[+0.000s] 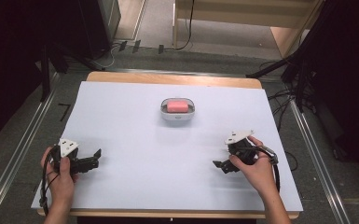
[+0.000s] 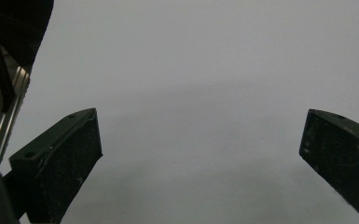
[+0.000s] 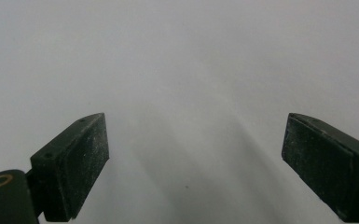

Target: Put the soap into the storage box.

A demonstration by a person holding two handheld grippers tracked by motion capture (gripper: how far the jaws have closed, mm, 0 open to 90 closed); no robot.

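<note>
While the pink soap [image 1: 177,106] is sitting in its dish [image 1: 177,116], you are resting both grippers, left gripper [image 1: 98,154] and right gripper [image 1: 217,164], empty and spread, well short of it, ready to reach.

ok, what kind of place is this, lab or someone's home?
Most likely a lab or recording setup, not a home: a table covered with a plain white sheet, black curtains at both sides, and metal floor rails beside loose cables.
</note>
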